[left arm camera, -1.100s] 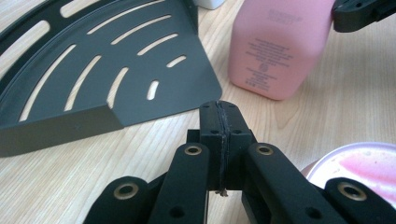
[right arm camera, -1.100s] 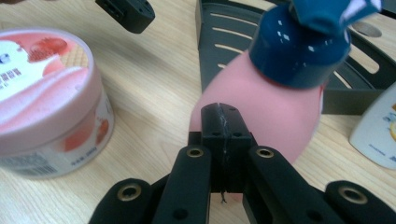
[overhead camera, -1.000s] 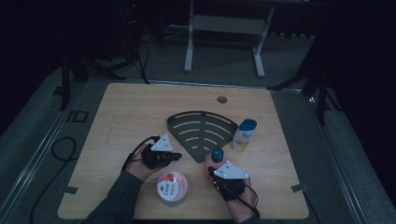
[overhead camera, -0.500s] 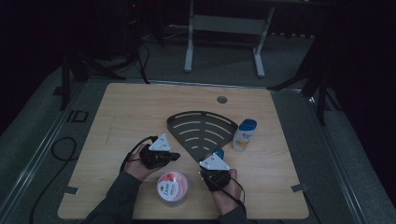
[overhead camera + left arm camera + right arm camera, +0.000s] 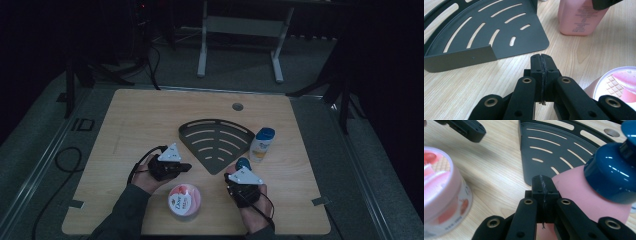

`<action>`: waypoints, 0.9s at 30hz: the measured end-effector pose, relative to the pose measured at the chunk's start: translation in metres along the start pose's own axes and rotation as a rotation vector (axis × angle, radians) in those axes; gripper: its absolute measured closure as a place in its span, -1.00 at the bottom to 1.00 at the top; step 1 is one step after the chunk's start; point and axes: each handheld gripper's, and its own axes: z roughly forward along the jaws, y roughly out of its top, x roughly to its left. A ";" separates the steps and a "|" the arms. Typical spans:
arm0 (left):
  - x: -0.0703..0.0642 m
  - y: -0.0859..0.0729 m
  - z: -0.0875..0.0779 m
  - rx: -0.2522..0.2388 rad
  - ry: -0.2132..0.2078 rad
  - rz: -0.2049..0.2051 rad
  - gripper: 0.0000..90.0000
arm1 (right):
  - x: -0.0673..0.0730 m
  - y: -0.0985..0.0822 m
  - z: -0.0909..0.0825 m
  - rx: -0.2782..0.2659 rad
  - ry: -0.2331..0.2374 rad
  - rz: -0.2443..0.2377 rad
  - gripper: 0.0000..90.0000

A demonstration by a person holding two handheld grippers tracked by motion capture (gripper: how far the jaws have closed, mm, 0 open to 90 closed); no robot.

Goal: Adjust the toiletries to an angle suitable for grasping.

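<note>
Nearest me: round pink-lidded tub (image 5: 184,200) on the wooden table (image 5: 150,120), between my hands. Left tongs (image 5: 541,65): closed, empty. Right tongs (image 5: 543,187): closed, empty, just beside the pink bottle with dark blue cap (image 5: 584,195). Beyond: black slotted fan-shaped corner shelf (image 5: 215,142); far right, white blue-capped bottle (image 5: 262,144). Risk: closed right tongs nudging the pink bottle over.

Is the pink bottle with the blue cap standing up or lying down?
Standing up. The pink bottle rests on its base on the table, blue cap on top, beside the dark corner rack.
</note>
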 end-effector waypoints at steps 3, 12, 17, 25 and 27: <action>0.000 -0.001 0.000 0.002 0.000 -0.001 0.97 | -0.011 -0.006 -0.007 0.003 0.008 0.022 1.00; 0.001 -0.003 0.001 0.007 0.002 -0.009 0.97 | -0.038 -0.018 -0.020 0.012 0.020 0.070 1.00; 0.000 -0.004 0.001 0.011 0.000 -0.007 0.97 | -0.055 -0.020 -0.019 0.021 -0.001 0.077 1.00; 0.000 -0.005 0.002 0.016 0.004 -0.009 0.97 | -0.045 -0.017 -0.006 0.038 0.000 0.034 0.99; 0.000 -0.005 0.001 0.017 0.004 -0.006 0.97 | -0.048 -0.018 -0.002 0.028 0.015 0.060 1.00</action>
